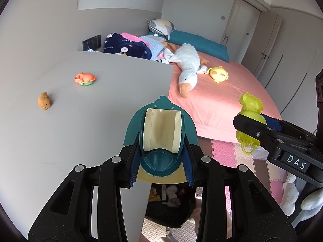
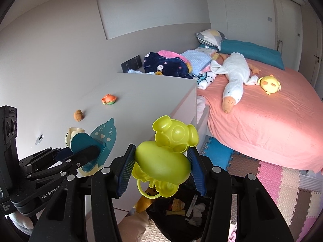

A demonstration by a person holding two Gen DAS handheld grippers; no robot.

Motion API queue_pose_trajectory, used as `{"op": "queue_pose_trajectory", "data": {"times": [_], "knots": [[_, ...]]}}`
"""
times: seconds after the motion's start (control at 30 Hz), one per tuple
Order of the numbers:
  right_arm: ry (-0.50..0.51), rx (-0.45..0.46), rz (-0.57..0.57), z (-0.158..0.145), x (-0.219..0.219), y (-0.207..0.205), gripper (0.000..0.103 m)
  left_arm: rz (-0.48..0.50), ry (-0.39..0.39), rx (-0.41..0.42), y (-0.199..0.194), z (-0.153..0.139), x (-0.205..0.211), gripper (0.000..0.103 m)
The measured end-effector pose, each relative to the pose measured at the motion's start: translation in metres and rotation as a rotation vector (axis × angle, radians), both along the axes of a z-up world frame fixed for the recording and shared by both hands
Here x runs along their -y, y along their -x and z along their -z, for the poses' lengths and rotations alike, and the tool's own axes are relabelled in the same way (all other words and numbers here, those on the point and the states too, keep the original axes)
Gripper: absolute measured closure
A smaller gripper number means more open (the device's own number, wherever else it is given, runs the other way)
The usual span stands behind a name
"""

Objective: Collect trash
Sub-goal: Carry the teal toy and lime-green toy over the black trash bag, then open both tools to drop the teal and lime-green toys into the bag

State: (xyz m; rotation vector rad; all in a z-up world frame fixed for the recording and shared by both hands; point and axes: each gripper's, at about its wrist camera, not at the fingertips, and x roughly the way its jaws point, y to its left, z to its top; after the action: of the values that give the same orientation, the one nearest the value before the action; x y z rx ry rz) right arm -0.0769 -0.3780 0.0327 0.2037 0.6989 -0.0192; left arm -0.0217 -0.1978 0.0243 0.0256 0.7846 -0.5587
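My left gripper (image 1: 161,159) is shut on a teal bird-shaped holder (image 1: 161,104) that carries a cream roll (image 1: 161,129). It is held over the right edge of the grey cabinet top (image 1: 80,131). My right gripper (image 2: 161,167) is shut on a yellow-green plastic toy (image 2: 163,161) with a ring hanging below it. In the left wrist view that right gripper (image 1: 252,129) and the toy (image 1: 250,104) hang to the right, in front of the bed. The left gripper (image 2: 84,155) shows low on the left in the right wrist view. Below both grippers lies a dark bag (image 2: 181,207) with scraps inside.
On the cabinet top sit an orange crab toy (image 1: 84,78) and a small brown bear (image 1: 44,101). A bed with a pink sheet (image 1: 232,92) holds a white goose plush (image 1: 186,68), a yellow chick plush (image 1: 219,74) and blankets. Foam mats (image 2: 272,177) cover the floor.
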Motion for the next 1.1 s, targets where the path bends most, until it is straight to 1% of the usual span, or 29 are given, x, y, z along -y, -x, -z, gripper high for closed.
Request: {"op": "queue_pose_trajectory", "data": {"times": [0.53,0.73,0.83,0.87,0.9,0.93,0.97,1.03,1.1], "knots": [[0.010,0.002,0.158,-0.004,0.061,0.035,0.049,0.150,-0.058,0.007,0.027,0.005,0.061,0.067],[-0.007,-0.016,0.195,0.003,0.082,0.036,0.049,0.210,-0.098,0.001,0.038,0.013,0.080,0.067],[-0.015,-0.036,0.204,0.008,0.088,0.032,0.049,0.253,-0.120,-0.018,0.045,0.017,0.089,0.067],[-0.008,-0.049,0.211,0.009,0.090,0.031,0.043,0.276,-0.126,-0.020,0.048,0.018,0.090,0.056],[0.009,-0.055,0.230,0.010,0.091,0.029,0.034,0.280,-0.135,-0.009,0.051,0.017,0.091,0.042],[0.028,-0.047,0.252,0.010,0.091,0.030,0.021,0.272,-0.152,0.014,0.053,0.016,0.091,0.011],[0.039,-0.039,0.263,0.010,0.092,0.031,0.020,0.268,-0.164,0.047,0.058,0.015,0.090,0.006],[0.026,-0.037,0.261,0.011,0.096,0.031,0.020,0.288,-0.191,0.084,0.065,0.013,0.090,0.006],[0.021,-0.038,0.265,0.013,0.098,0.030,0.020,0.290,-0.206,0.090,0.066,0.012,0.091,0.006]]}}
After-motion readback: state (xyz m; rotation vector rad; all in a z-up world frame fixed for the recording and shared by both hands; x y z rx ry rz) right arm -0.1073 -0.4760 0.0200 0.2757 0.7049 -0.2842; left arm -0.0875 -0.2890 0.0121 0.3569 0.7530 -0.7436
